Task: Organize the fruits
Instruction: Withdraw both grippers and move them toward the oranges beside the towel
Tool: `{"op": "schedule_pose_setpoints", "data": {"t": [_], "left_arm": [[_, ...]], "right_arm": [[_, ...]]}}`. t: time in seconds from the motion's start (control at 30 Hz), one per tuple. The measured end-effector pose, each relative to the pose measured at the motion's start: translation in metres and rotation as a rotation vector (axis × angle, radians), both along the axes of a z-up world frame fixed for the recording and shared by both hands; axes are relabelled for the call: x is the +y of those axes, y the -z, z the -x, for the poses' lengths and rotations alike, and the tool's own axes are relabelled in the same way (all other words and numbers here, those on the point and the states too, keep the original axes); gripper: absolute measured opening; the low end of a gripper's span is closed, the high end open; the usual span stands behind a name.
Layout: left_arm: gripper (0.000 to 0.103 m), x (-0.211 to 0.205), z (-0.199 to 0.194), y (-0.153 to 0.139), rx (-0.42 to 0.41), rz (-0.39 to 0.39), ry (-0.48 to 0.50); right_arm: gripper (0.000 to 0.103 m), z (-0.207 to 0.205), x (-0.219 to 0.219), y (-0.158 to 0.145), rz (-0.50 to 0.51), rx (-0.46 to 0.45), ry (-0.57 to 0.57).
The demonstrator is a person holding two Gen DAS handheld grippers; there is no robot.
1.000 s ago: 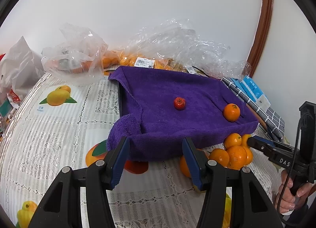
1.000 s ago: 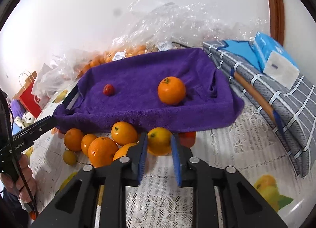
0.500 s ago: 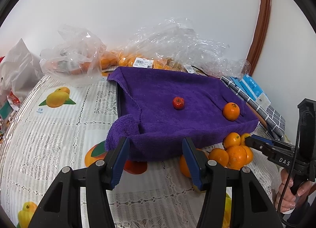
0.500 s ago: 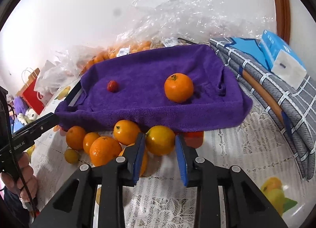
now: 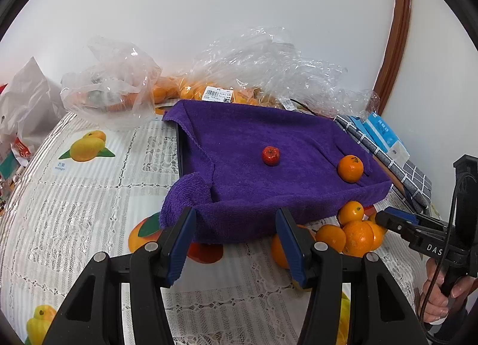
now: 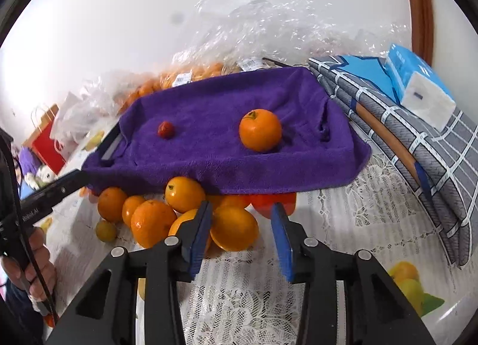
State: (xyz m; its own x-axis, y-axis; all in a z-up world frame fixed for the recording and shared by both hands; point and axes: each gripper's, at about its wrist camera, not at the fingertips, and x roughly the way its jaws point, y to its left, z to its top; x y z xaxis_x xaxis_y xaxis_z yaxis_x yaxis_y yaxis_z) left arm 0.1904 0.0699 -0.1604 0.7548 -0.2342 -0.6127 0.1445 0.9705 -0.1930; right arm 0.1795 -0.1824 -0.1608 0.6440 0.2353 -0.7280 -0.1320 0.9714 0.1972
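left wrist view: the left gripper [image 5: 236,243] hangs low over the lace tablecloth [image 5: 89,195], its jaws parted with nothing between them, aimed at the near edge of the purple towel [image 5: 269,183]. the towel is draped over a tray, most likely so fruit set there stays put instead of rolling. on it sit a small red fruit [image 5: 271,156] near the middle and one orange [image 5: 350,168] toward the right side, well apart. a pile of oranges [image 5: 352,233] lies on the cloth just in front of the towel's right corner, and the right gripper [image 5: 385,221] comes in at that pile from the right. behind the towel, clear plastic bags [image 5: 263,67] hold more oranges; a price label [image 5: 217,95] with a barcode is too small to read. "das" shows on the right tool's body.

right wrist view: the right gripper [image 6: 242,233] is low at the pile [image 6: 167,213], jaws opening, with a yellow-orange fruit [image 6: 234,231] between the pads; the left pad seems to touch it, the right stands clear, so it is not gripped. the opening looks meant to fit this fruit. a tissue pack [image 6: 418,85] rests on folded checked cloth [image 6: 433,154]. "robot.ai" is partly readable on the left tool [image 6: 44,195].
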Motion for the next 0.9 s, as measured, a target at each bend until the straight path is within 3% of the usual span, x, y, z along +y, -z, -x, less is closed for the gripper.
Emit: {"op": "schedule_pose_setpoints", "data": {"t": [0.2,0.3,0.47,0.6,0.77,0.9], "left_arm": [[0.053,0.0,0.0,0.0,-0.001,-0.001,0.0],[0.053,0.0,0.0,0.0,0.0,-0.001,0.0],[0.053,0.0,0.0,0.0,0.0,0.0,-0.001],[0.053,0.0,0.0,0.0,0.0,-0.001,0.0],[0.053,0.0,0.0,0.0,0.001,0.0,-0.001],[0.053,0.0,0.0,-0.001,0.001,0.001,0.0]], "right_arm": [[0.044,0.0,-0.009,0.005,-0.073,0.04,-0.011],[0.033,0.003,-0.011,0.005,-0.124,0.048,-0.036],[0.033,0.006,-0.011,0.002,-0.07,0.017,0.007],[0.033,0.009,-0.02,-0.003,-0.015,-0.025,0.103],[0.035,0.006,-0.02,0.001,0.037,-0.002,0.122],[0.04,-0.003,-0.02,0.013,0.054,0.082,0.123]]}}
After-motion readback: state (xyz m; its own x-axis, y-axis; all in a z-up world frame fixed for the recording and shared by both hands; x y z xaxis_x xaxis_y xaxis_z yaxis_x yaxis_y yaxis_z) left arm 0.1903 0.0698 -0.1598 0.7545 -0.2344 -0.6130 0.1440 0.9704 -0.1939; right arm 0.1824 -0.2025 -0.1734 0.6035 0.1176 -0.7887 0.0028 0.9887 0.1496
